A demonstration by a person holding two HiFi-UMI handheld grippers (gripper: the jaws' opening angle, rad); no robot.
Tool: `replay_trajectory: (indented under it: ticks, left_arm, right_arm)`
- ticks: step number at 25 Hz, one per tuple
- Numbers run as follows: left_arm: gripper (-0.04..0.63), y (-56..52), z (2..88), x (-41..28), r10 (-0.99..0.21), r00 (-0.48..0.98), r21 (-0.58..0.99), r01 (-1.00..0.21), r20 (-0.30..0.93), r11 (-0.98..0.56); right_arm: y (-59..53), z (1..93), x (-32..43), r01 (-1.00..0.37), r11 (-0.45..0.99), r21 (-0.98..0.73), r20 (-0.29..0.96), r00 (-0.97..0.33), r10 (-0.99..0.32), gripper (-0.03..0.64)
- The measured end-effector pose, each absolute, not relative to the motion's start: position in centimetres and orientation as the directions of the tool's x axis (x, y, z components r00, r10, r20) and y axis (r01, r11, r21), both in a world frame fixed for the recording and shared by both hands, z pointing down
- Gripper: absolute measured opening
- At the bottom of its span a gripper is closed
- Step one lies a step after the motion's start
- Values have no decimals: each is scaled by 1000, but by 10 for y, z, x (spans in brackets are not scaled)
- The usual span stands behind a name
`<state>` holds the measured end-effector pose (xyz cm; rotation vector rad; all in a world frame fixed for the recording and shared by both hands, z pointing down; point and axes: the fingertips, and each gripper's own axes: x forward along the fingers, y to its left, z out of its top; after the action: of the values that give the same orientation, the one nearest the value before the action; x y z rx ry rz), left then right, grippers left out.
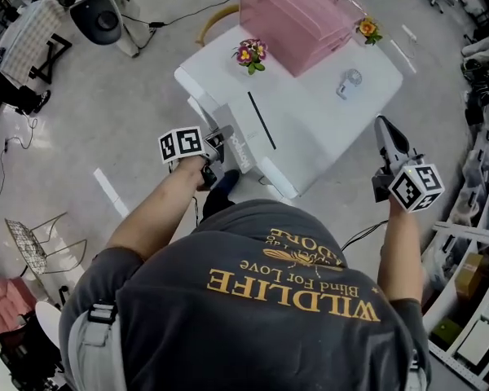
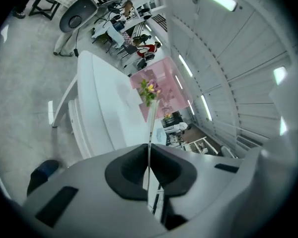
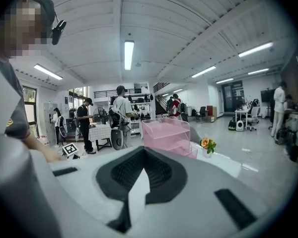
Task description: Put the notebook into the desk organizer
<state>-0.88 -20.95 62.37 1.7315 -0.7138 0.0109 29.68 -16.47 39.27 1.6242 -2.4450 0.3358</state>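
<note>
A thin white notebook with a dark edge is at the near left corner of the white table. My left gripper is shut on it. In the left gripper view the notebook shows edge-on as a thin sheet pinched between the dark pads of the left gripper. The pink desk organizer stands at the table's far side, apart from the notebook. My right gripper hangs off the table's right side, shut and holding nothing. Through the right gripper the organizer is visible ahead.
Two small flower pots flank the organizer. A small clear object lies on the right part of the table. A fan, cables and a wire chair stand on the floor to the left. Shelves line the right.
</note>
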Motion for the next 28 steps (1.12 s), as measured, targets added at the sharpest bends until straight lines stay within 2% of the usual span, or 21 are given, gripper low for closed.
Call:
replay_trajectory:
  ticks: [14, 22, 28]
  left_arm:
    - [9, -319, 423, 50, -468, 882, 922, -220, 49, -318]
    - [9, -425, 339, 88, -493, 870, 872, -223, -23, -435]
    - [9, -501, 316, 132, -491, 871, 852, -263, 8, -452]
  right_arm:
    - [-214, 358, 303, -939, 337, -68, 208, -344, -916, 1]
    - [-240, 341, 314, -959, 281, -45, 192, -285, -939, 0]
    - [-258, 330, 324, -975, 217, -36, 192, -220, -956, 0]
